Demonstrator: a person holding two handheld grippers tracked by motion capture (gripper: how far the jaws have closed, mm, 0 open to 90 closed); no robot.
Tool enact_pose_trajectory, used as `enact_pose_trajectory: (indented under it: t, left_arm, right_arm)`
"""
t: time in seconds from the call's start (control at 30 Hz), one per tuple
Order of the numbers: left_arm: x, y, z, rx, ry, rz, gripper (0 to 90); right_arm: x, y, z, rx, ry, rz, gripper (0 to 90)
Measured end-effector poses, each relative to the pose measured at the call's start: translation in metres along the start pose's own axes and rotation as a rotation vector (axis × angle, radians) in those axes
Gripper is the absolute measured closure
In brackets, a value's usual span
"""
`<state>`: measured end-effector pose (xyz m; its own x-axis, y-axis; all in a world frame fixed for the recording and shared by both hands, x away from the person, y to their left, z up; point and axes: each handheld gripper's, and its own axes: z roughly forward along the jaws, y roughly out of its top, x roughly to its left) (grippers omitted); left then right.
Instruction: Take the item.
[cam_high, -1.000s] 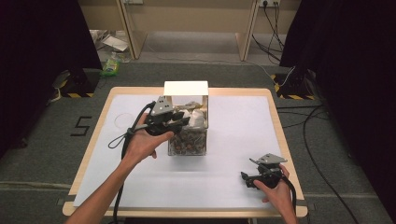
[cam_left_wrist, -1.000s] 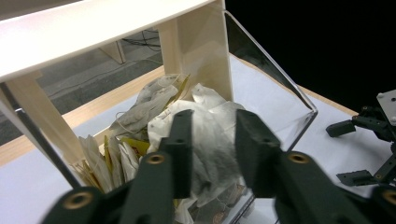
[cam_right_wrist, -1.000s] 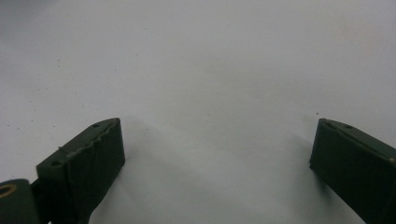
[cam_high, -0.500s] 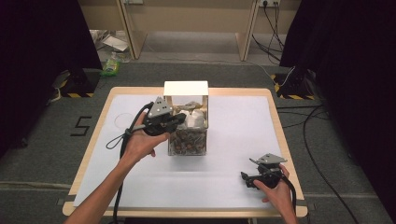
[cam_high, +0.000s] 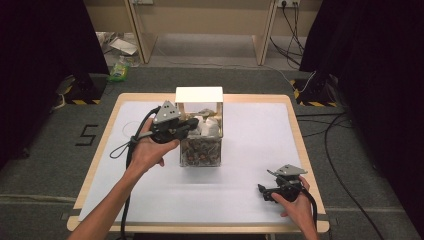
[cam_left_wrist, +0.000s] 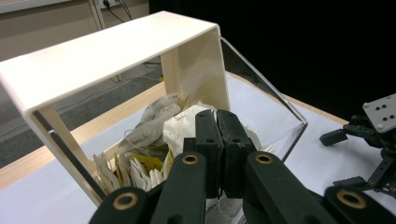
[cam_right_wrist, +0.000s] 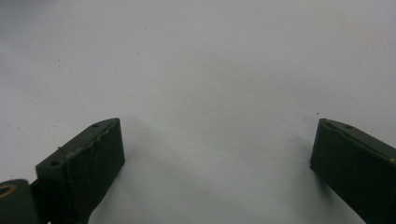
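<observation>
We see a wooden table with a white sheet that covers nearly all its top. On the sheet, at 10 o'clock from its middle, there is a faint drawn circle. Around the table lies a grey carpet. At 9 o'clock, a black figure 5 is marked on it. At 11 o'clock we find a green packet, and just beyond it some loose papers. At 12 o'clock stands a pale wooden frame. Black curtains hang at 3 and at 9 o'clock. Black cables run over the carpet at 3 o'clock, near a foot with yellow and black stripes.
</observation>
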<state>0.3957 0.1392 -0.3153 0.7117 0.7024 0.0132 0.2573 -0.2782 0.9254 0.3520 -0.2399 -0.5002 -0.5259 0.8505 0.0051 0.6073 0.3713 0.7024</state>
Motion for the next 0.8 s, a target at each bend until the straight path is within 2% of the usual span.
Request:
enact_pose_trajectory:
  t: [0.37, 0.53, 0.63, 0.8]
  left_arm:
    - [0.001, 0.010, -0.011, -0.023, -0.005, 0.006, 87.7]
    - [0.003, 0.012, -0.014, -0.032, -0.014, -0.007, 87.7]
    - [0.004, 0.013, -0.018, -0.043, -0.049, -0.035, 87.6]
    - [0.007, 0.016, -0.026, -0.058, -0.054, -0.043, 87.7]
  right_arm:
    - [0.000, 0.000, 0.000, 0.000, 0.000, -0.001, 3.4]
    - [0.000, 0.000, 0.000, 0.000, 0.000, 0.000, 3.4]
    - [0.000, 0.000, 0.000, -0.002, -0.001, -0.005, 3.4]
    - [0.000, 0.000, 0.000, -0.001, -0.001, 0.000, 3.3]
